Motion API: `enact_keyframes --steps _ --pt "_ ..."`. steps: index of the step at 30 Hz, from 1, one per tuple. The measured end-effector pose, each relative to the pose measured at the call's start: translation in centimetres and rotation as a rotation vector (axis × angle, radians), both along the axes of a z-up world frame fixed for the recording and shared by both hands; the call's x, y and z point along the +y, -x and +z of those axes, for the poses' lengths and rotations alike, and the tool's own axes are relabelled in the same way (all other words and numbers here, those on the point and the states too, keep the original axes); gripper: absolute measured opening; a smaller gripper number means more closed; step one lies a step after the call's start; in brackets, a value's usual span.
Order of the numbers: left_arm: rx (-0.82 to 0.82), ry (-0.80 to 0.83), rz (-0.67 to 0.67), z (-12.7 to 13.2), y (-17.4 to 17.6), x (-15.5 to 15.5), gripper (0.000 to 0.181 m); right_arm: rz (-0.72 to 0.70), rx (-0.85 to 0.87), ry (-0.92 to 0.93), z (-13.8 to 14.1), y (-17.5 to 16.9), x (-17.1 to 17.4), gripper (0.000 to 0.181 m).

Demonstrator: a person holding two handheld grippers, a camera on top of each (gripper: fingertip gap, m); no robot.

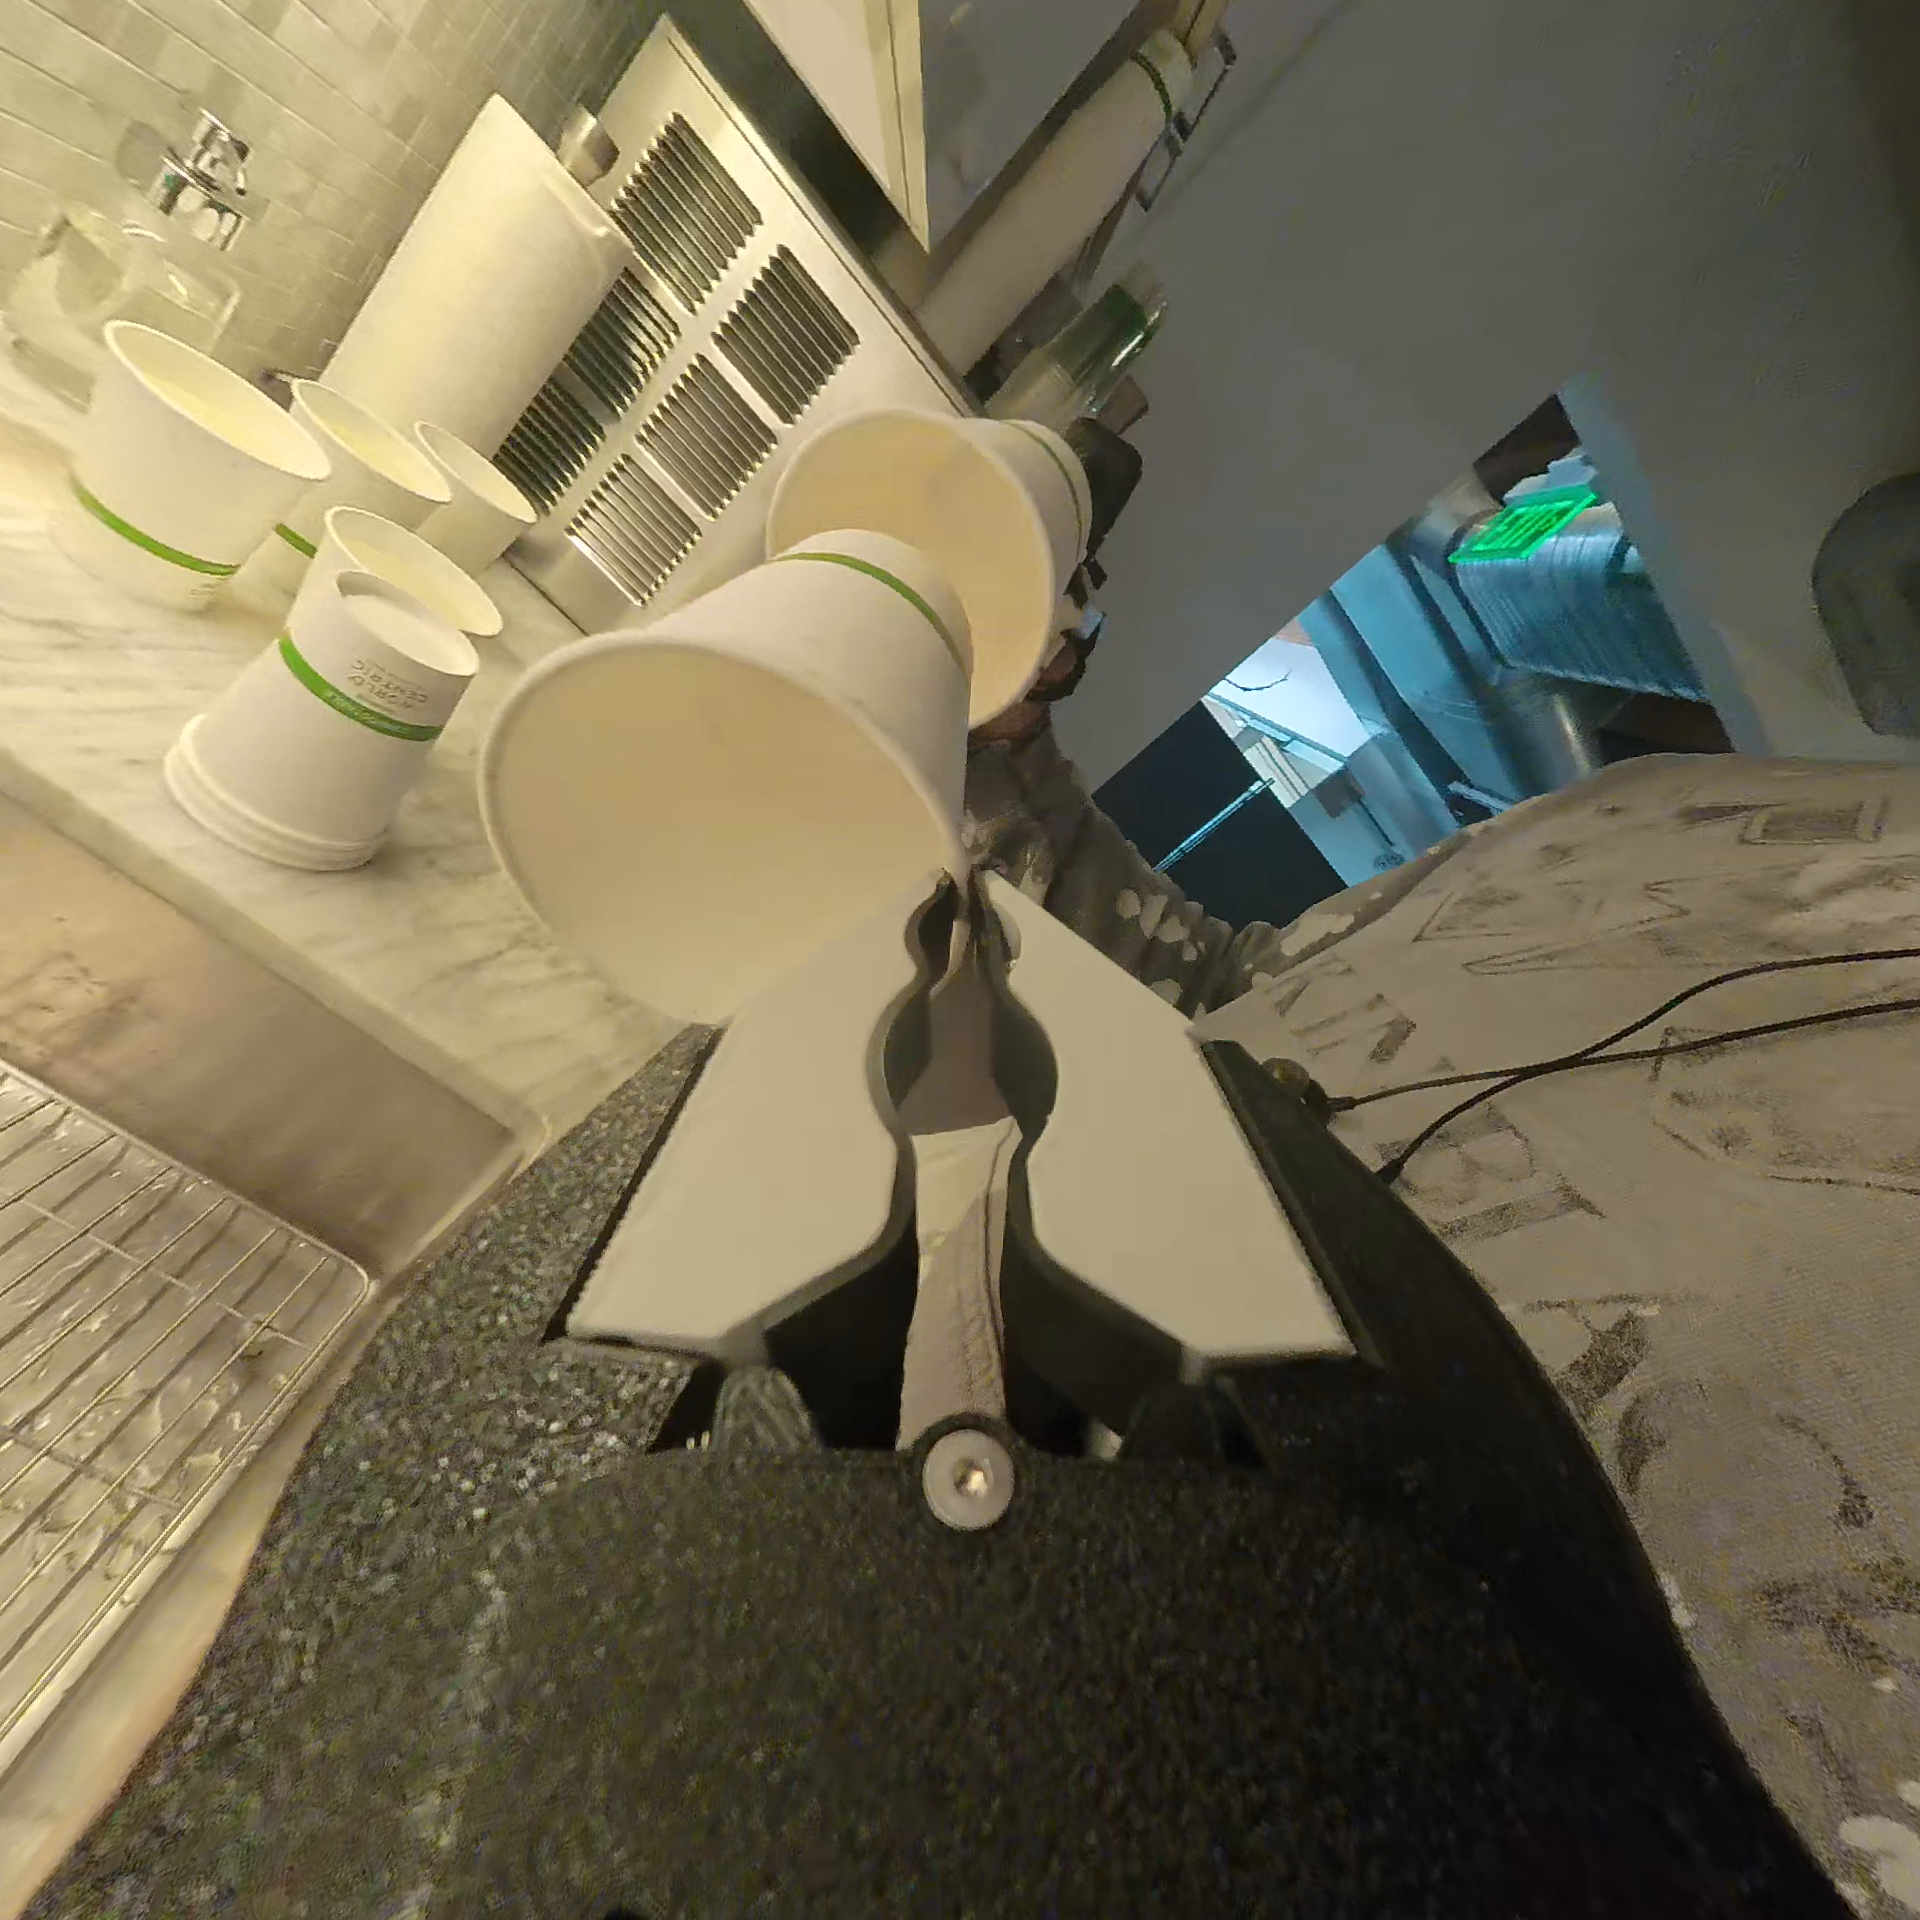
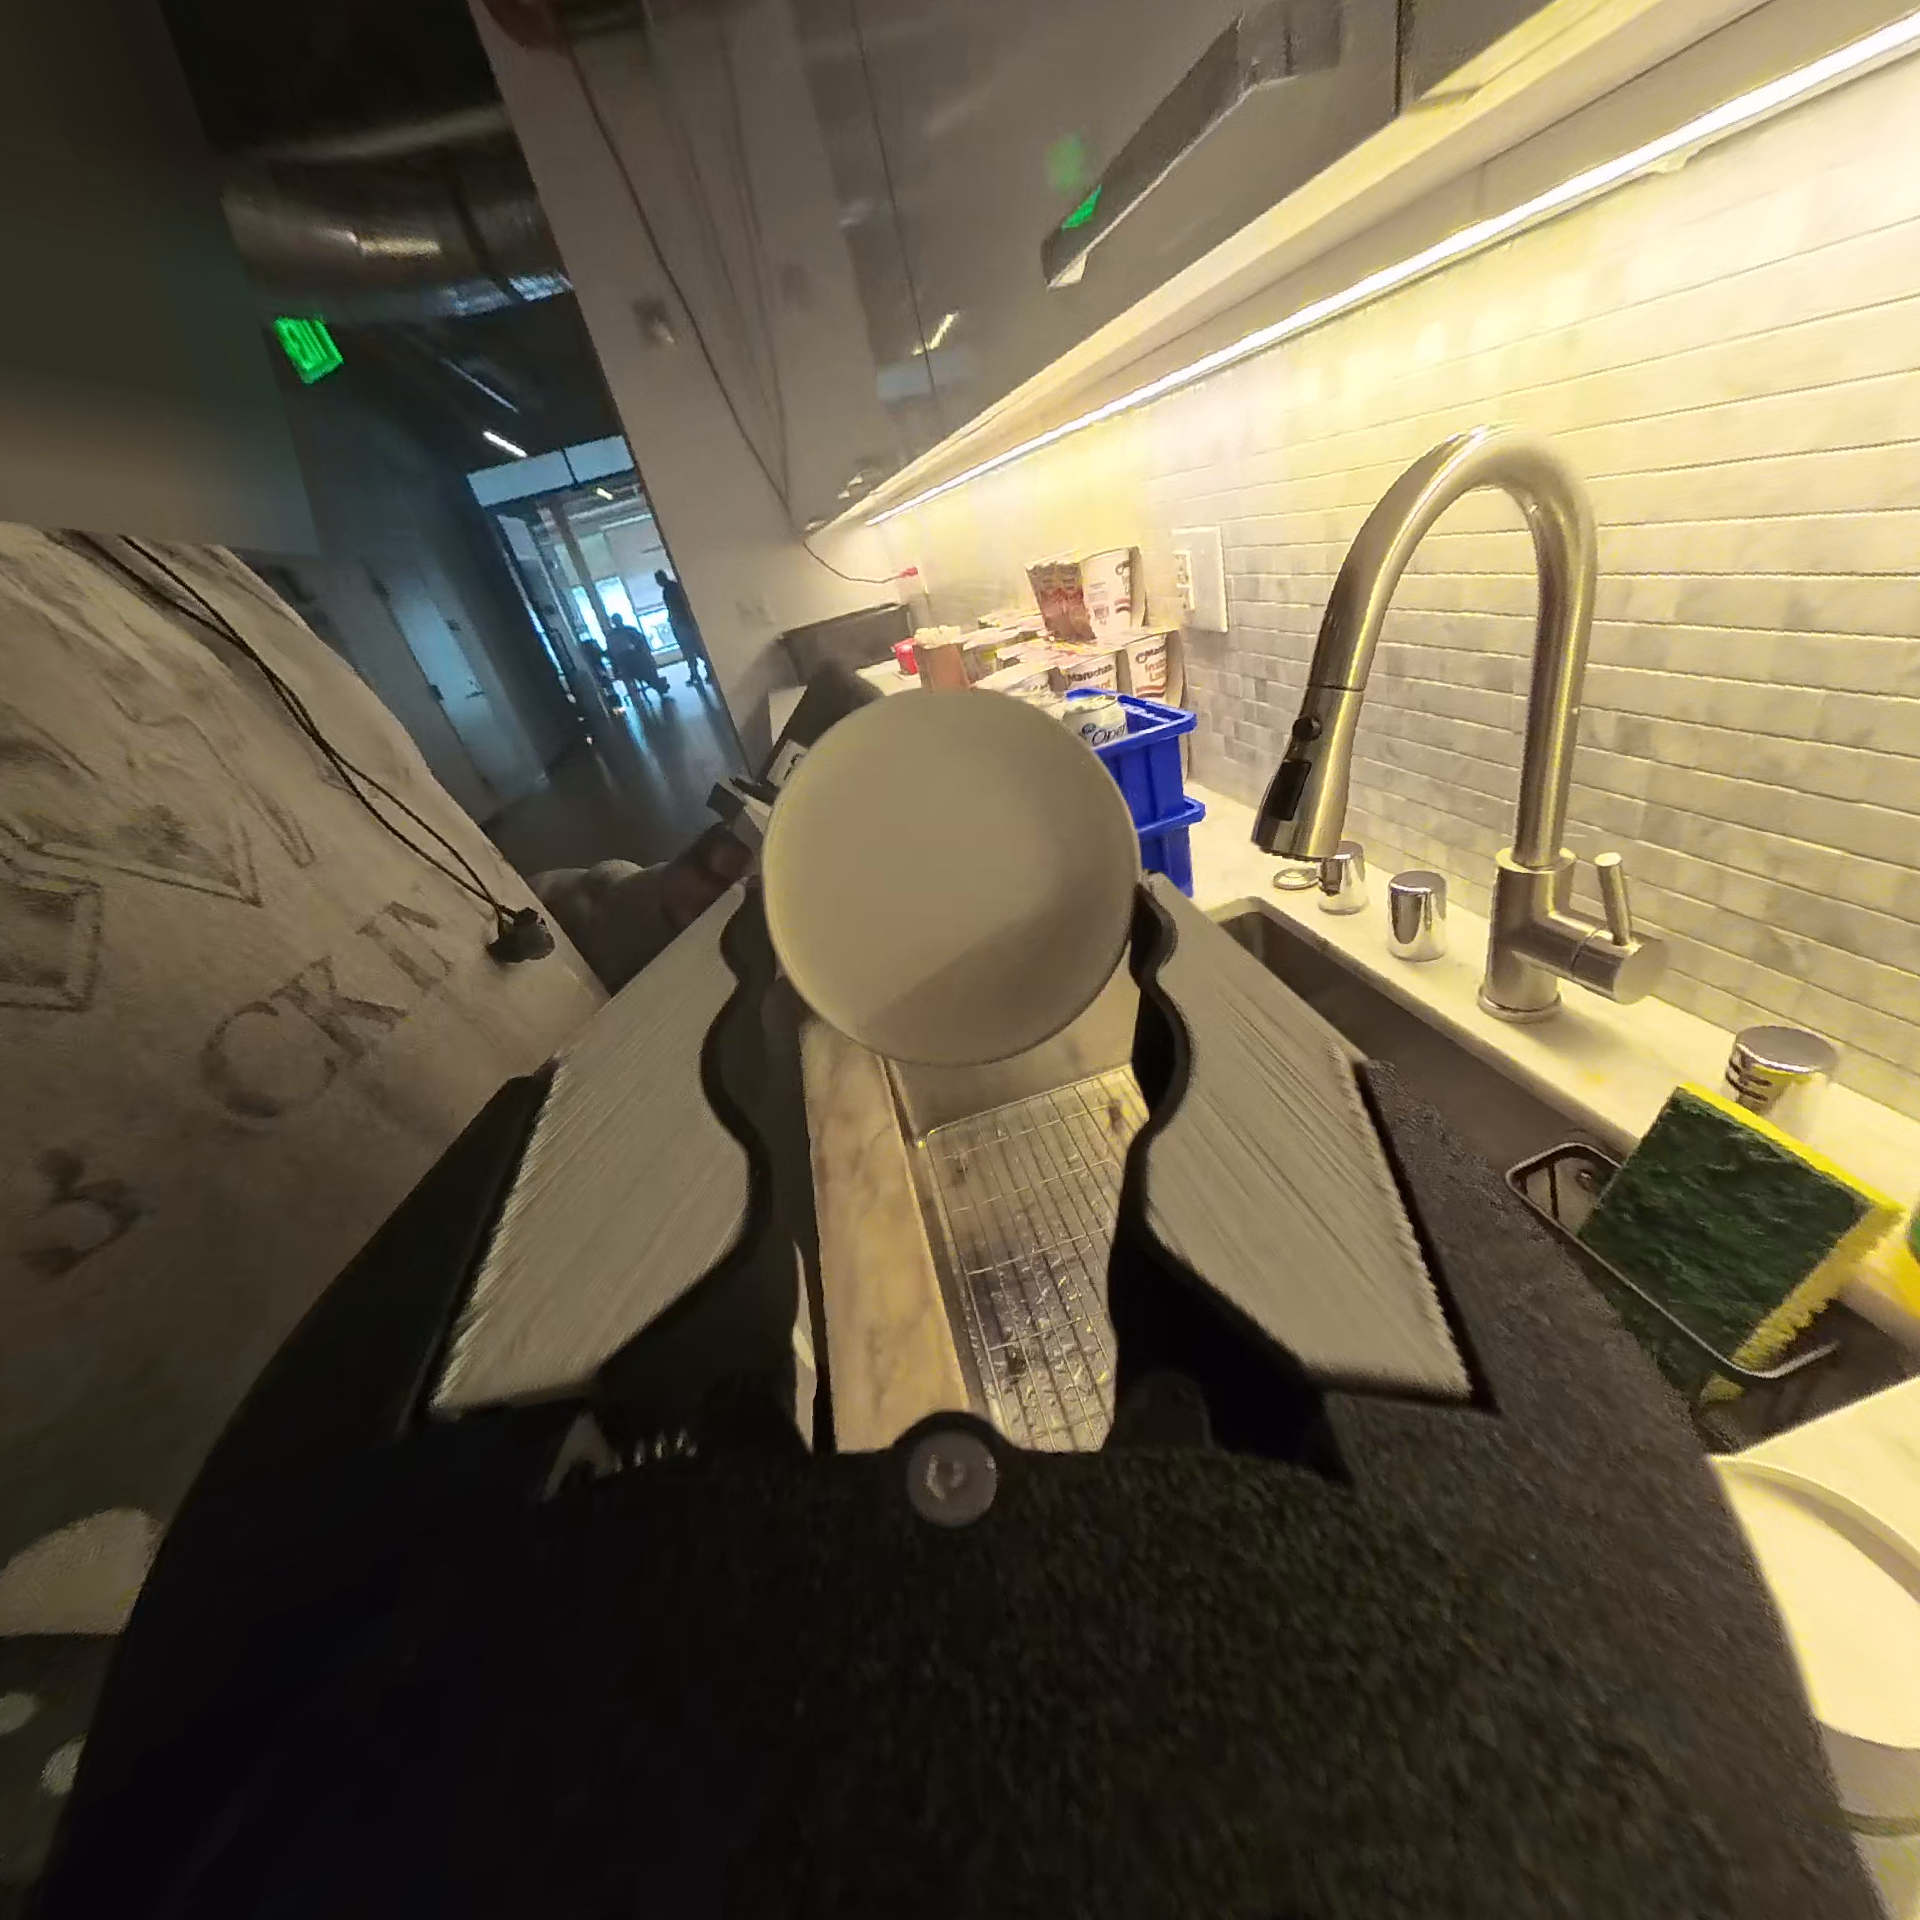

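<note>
- Nearest in the left wrist view, the left gripper (image 1: 971, 894) fills the lower centre, its pale fingers (image 1: 1132, 1122) pinched together on the rim of a white paper cup (image 1: 727, 790) with a green band.
- That cup hangs tilted in mid-frame, its open mouth turned toward the camera and lower left.
- Just behind it, up and to the right, a second paper cup (image 1: 925, 540) is held in the air, its mouth also facing the camera.
- At left, a marble countertop (image 1: 416, 914) carries an upside-down stack of cups (image 1: 322, 727) and several upright cups (image 1: 187, 468) farther back.
- A stainless sink (image 1: 208, 1039) with a wire rack (image 1: 135, 1351) sits at lower left.
- In the right wrist view, the right gripper (image 2: 945, 914) clamps the second paper cup (image 2: 945, 883) at centre frame, one finger on each side; only its round bottom shows.
- Below the cup lies the sink (image 2: 1309, 966) with its wire rack (image 2: 1029, 1226).
- A curved steel faucet (image 2: 1538, 727) stands at right before a tiled wall.
- A green and yellow sponge (image 2: 1725, 1226) leans in a holder at lower right.
- Blue crates (image 2: 1153, 769) sit farther along the counter.
</note>
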State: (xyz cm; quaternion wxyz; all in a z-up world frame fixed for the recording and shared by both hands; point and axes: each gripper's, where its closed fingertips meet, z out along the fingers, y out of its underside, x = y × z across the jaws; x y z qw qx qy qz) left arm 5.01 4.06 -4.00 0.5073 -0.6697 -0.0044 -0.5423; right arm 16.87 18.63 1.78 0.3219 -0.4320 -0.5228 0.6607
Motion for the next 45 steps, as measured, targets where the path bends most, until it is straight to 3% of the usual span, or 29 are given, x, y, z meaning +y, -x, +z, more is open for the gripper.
enact_keyframes --steps 17,23,28,31,37,45 --pt "-0.019 0.001 0.038 -0.9 0.4 -0.7 0.000 -0.056 -0.043 -0.038 0.1 -1.0 1.5 0.069" --pt "0.065 0.008 0.127 -1.7 1.5 -0.6 0.001 -0.174 -0.205 -0.121 -0.5 -1.3 6.7 0.069" --pt "0.231 0.010 0.285 -2.5 3.6 -0.5 0.000 -0.299 -0.539 -0.313 -4.6 -0.3 13.2 0.069" --pt "0.336 -0.002 0.391 -2.5 4.9 -0.5 0.000 -0.325 -0.714 -0.401 -7.7 0.9 15.3 0.069" --pt "0.415 -0.011 0.518 -2.6 6.6 -1.2 0.000 -0.271 -0.946 -0.515 -14.0 2.9 16.1 0.069" --pt "0.427 0.021 0.544 -3.5 7.1 -2.8 0.000 -0.249 -1.048 -0.529 -18.7 3.4 16.8 0.069"
